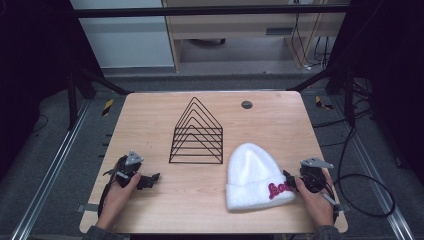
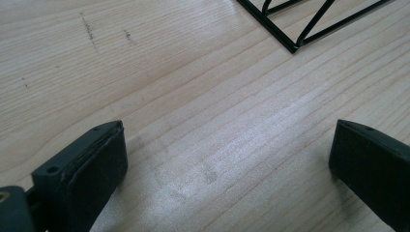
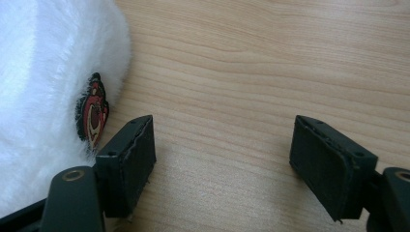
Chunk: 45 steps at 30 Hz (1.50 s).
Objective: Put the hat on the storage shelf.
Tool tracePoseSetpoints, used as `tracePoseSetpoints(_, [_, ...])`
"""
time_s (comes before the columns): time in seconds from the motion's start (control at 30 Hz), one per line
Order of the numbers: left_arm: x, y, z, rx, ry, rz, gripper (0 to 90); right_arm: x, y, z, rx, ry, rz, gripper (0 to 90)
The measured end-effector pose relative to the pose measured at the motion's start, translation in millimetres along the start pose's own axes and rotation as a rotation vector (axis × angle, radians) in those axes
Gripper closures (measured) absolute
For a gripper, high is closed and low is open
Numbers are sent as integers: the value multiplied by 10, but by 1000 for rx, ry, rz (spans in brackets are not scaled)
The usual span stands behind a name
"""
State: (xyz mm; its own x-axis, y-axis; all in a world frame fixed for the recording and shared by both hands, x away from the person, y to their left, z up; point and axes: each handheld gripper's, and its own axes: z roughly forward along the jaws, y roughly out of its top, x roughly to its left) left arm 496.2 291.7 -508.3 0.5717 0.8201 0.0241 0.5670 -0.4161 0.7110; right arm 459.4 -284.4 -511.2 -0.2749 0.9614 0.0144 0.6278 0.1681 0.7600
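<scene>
left claw [image 2: 227,159] wide open, empty, bare table [image 1: 150,115] | right claw [image 3: 225,164] wide open, empty, beside beanie [image 1: 252,175] cuff

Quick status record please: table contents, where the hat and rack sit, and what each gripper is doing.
surface: wooden table
rack: black wire rack, upright, table centre
hat: white fuzzy beanie with red lettering, lying flat, right of the rack, apart from it
left gripper: open, over bare wood, holding nothing
right gripper: open, beside the beanie's cuff, nothing between its jaws
other: small dark round disc near far edge
</scene>
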Motion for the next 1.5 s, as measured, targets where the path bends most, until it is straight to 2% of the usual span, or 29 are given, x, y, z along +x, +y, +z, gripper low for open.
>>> tracePoseSetpoints(0.4, [2,-10,-11,0,4,1,0,16,-1,3,-2,-16,6,243])
tracePoseSetpoints(0.47, [1,-10,-11,0,4,0,0,-2,15,-9,17,-1,-3,229])
tracePoseSetpoints(0.5, [1,-11,-11,0,5,0,0,-14,36,-32,28,14,10,222])
tracePoseSetpoints(0.57, [-3,-14,-14,0,3,-4,0,-52,94,-105,27,4,16,239])
tracePoseSetpoints(0.7, [-3,-14,-12,-3,3,-7,0,-57,323,-276,49,-10,-5,272])
tracePoseSetpoints(0.83, [-4,-14,-12,-2,3,-6,0,44,618,-409,48,8,-49,284])
tracePoseSetpoints(1.0, [-3,-14,-14,0,4,-5,0,277,880,-388,72,50,-126,292])
tracePoseSetpoints(1.13, [-3,-15,-13,-2,2,-6,0,450,1035,-274,105,80,-173,292])
tracePoseSetpoints(1.3, [-3,-14,-13,-2,2,-6,0,633,1126,-82,152,110,-224,307])
tracePoseSetpoints(1.4, [0,-13,-13,-2,3,-2,0,732,1161,5,176,124,-244,334])
tracePoseSetpoints(1.5, [-2,-14,-14,-1,3,-4,0,776,1192,103,197,128,-242,360])
